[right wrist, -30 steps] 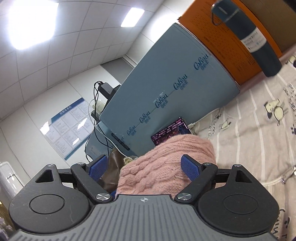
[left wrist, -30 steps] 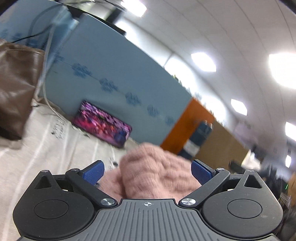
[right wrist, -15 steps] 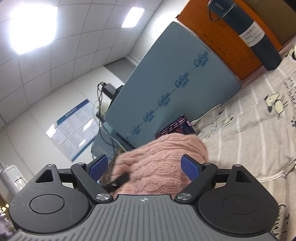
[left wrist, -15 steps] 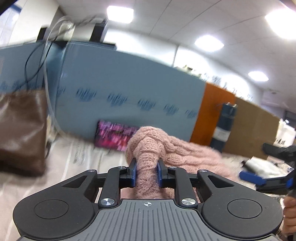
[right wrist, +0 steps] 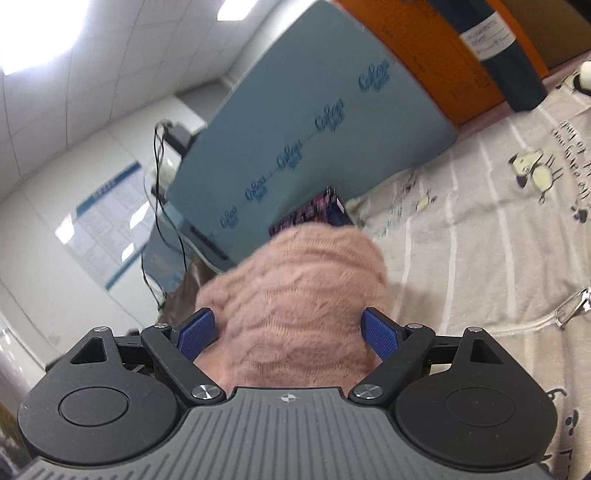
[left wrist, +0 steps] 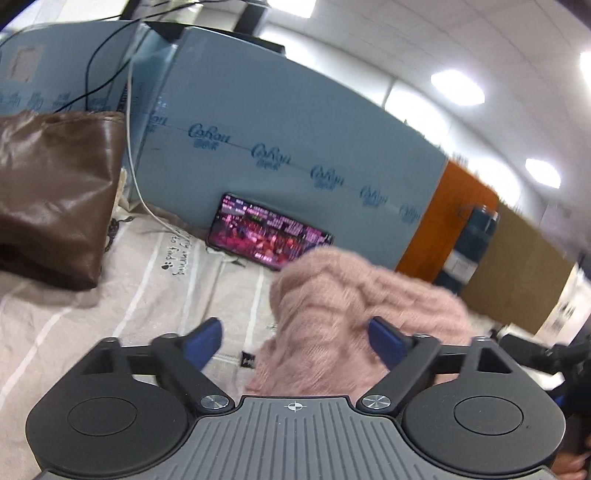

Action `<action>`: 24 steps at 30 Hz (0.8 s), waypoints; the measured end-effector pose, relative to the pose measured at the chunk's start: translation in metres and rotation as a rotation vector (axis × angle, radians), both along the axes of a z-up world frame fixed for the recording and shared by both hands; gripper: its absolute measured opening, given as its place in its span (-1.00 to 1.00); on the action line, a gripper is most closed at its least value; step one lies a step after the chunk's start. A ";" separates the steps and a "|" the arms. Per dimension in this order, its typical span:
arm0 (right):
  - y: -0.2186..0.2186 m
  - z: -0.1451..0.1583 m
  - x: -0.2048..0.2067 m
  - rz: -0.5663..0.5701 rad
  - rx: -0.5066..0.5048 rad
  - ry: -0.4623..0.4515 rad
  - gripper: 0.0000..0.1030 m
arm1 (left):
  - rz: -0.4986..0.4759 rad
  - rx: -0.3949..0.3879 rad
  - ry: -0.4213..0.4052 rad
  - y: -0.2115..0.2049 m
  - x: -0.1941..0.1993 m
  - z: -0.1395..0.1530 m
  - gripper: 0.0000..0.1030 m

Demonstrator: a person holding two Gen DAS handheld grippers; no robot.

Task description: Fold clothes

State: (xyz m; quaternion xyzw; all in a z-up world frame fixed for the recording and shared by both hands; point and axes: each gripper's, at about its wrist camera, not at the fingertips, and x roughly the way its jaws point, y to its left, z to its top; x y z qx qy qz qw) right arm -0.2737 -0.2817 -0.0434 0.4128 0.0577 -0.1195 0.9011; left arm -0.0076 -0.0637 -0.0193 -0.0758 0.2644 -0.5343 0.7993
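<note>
The left gripper (left wrist: pixel 293 338) is spread wide, released; one pink knit sweater (left wrist: pixel 354 317) bulges between its blue pads toward the right one, one phone (left wrist: pixel 269 236) beyond. The sweater's edges are blurred.

The right gripper (right wrist: pixel 288 330) gapes too, the sweater (right wrist: pixel 295 295) mounded between both pads, hiding most of the phone (right wrist: pixel 314 210).

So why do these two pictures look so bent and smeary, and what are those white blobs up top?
Both views come through fisheye lenses, so the straight blue panel bows. In the left wrist view the pink sweater and the right edge are smeared by motion, while the phone screen glows. In the right wrist view a ceiling light blows out to white glare.
</note>
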 end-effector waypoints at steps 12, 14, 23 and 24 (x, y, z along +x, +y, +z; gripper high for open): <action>-0.007 -0.009 0.005 -0.092 0.022 0.106 0.73 | -0.093 0.020 0.301 -0.010 0.013 -0.023 0.92; -0.008 -0.011 0.008 -0.074 0.030 0.109 0.73 | -0.103 0.023 0.328 -0.014 0.013 -0.028 0.92; -0.006 -0.016 0.023 0.009 0.062 0.110 0.74 | -0.114 -0.019 0.354 -0.015 0.013 -0.035 0.98; -0.005 -0.016 0.024 0.012 0.058 0.115 0.74 | -0.112 -0.026 0.354 -0.015 0.013 -0.035 0.97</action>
